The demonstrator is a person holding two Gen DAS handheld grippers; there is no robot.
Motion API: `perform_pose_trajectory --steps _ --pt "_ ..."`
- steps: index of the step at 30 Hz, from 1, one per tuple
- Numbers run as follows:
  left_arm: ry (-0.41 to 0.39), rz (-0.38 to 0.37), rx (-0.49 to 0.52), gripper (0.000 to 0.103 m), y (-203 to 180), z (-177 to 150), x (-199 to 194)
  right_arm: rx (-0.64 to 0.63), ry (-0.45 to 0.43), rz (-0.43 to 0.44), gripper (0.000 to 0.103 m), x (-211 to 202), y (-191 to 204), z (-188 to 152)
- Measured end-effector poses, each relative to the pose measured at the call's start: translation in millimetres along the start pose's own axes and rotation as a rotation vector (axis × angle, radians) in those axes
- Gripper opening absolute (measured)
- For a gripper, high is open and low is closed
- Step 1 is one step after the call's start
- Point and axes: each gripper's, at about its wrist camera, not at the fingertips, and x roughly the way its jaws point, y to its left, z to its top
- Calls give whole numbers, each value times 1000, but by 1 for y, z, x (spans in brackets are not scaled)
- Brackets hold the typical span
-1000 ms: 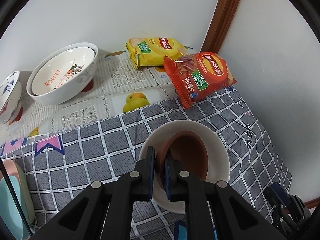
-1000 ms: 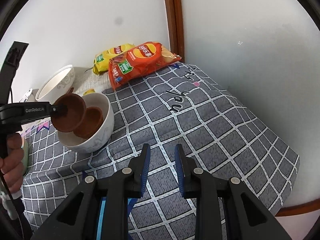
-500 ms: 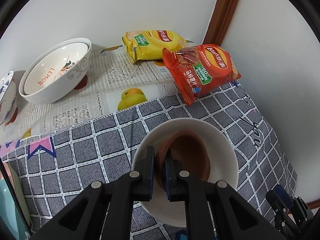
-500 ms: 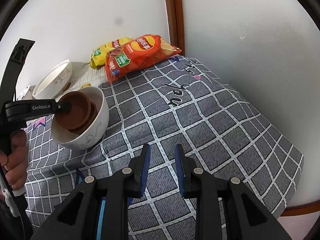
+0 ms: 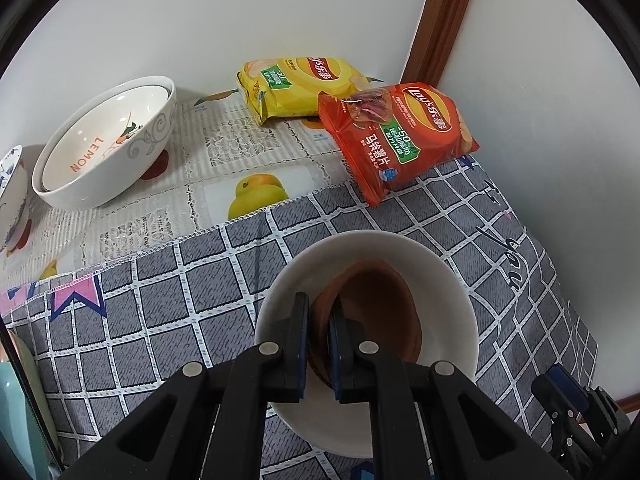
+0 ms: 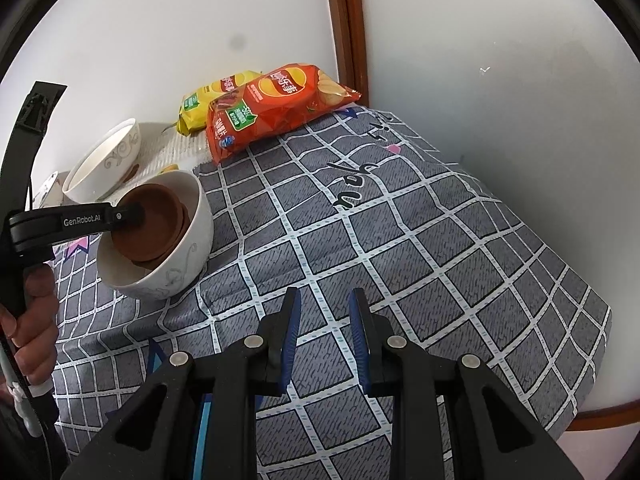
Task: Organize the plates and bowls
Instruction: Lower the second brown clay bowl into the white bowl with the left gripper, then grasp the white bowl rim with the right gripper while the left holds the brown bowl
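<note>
Left wrist view: the left gripper [image 5: 319, 330] pinches the rim of a brown dish [image 5: 372, 312] inside a white bowl [image 5: 448, 280] on a grey checked cloth [image 5: 160, 304]. Behind, a lemon-print bowl [image 5: 100, 148] nests in another.

Right wrist view: the right gripper [image 6: 324, 332] hovers empty, jaws apart, over the cloth; the white bowl [image 6: 180, 264] holds two stacked brown dishes [image 6: 152, 228].

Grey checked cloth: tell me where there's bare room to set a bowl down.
The grey checked cloth is bare between the white bowl, the wall and the right gripper. Its far corner is crowded by the red chip bag.
</note>
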Motion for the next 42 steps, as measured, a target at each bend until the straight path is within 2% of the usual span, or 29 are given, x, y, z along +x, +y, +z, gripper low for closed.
perform_pose_trajectory --steps 17,24,27,42 --pt "-9 11 48 9 -7 -6 -5 5 1 22 28 -3 1 1" --pt "-42 -2 50 9 -6 -3 -23 -5 -19 35 28 -9 5 9" --pt "-58 0 38 13 -1 0 -32 -16 -40 50 28 -14 10 18" --pt "-37 28 -48 14 25 -8 -42 -98 -85 96 35 -16 42 48"
